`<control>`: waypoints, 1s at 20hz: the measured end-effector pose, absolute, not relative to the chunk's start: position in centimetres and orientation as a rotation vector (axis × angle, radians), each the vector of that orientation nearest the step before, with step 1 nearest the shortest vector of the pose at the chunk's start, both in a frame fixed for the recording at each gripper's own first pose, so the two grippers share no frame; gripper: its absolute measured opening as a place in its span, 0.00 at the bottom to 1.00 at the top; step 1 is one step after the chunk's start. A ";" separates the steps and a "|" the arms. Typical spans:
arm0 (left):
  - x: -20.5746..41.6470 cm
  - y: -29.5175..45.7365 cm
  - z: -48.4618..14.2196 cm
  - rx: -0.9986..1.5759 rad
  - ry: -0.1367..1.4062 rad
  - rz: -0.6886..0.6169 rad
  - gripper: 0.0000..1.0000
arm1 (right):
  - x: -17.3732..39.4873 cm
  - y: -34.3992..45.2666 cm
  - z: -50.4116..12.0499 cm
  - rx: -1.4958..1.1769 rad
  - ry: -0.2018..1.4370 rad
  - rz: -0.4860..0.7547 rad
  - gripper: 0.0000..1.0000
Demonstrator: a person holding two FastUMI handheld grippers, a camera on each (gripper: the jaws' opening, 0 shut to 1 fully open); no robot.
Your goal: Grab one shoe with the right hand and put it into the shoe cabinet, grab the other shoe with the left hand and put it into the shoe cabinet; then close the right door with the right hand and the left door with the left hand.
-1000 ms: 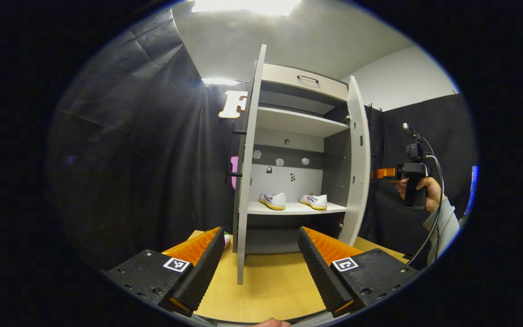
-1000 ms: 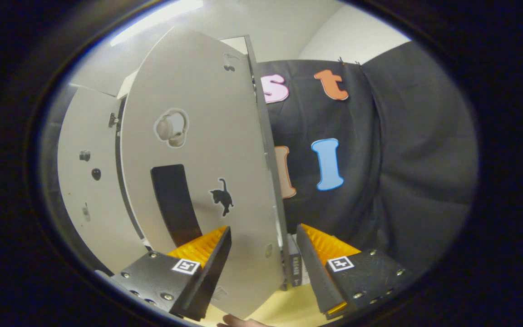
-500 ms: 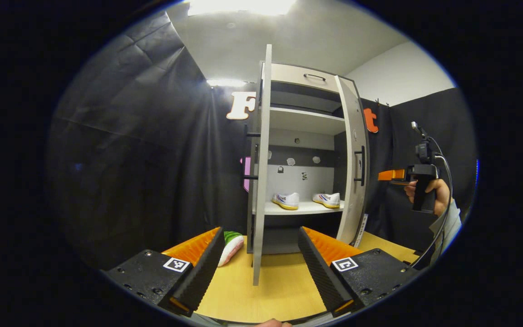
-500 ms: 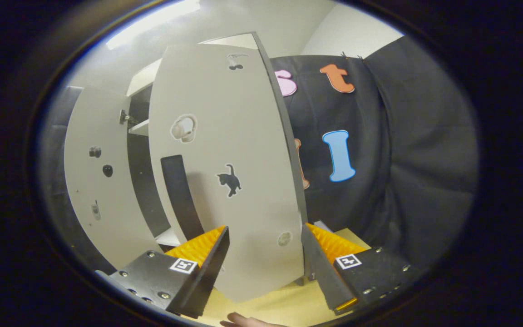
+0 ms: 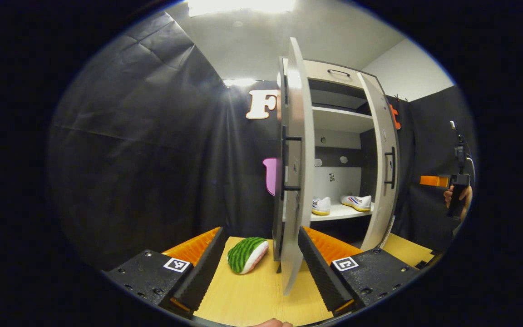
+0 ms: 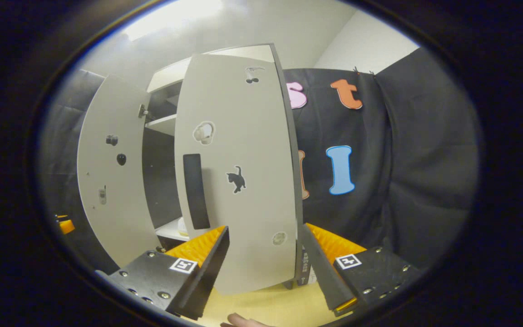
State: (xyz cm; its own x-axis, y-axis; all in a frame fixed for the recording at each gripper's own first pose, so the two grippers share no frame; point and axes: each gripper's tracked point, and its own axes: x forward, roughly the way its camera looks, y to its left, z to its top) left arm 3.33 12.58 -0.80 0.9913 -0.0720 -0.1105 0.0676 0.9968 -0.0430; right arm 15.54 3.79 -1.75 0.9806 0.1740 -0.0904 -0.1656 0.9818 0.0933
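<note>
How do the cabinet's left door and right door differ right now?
The left door stands edge-on between the left gripper fingers; the right door is angled partway shut, showing its handle side. The right door's face carries a cat sticker; the left door's inner face shows small dark fittings. Both are pale, and neither is closed.

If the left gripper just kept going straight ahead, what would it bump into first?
Most likely the left door, whose edge stands between the open fingers of the left gripper, toward the right one. Depth is hard to judge; the shoes sit farther back on the shelf.
</note>
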 end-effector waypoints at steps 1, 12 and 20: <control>4.4 13.5 -0.4 -0.049 0.118 -0.061 0.96 | 15.3 4.0 -1.9 0.084 0.098 0.180 0.95; 12.3 23.2 3.8 -0.163 0.123 -0.018 0.94 | 12.1 4.8 -1.4 -0.046 0.046 0.246 0.99; 15.7 18.2 2.9 -0.150 0.179 -0.106 0.90 | 9.8 4.8 -1.2 0.000 0.047 0.229 0.96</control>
State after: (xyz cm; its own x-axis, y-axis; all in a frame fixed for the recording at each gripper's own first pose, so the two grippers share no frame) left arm 15.69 18.24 2.88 0.9785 -0.1184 -0.1690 0.0918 0.9832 -0.1575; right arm 9.84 4.80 -1.21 0.9728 0.2270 -0.0467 -0.2271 0.9739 0.0049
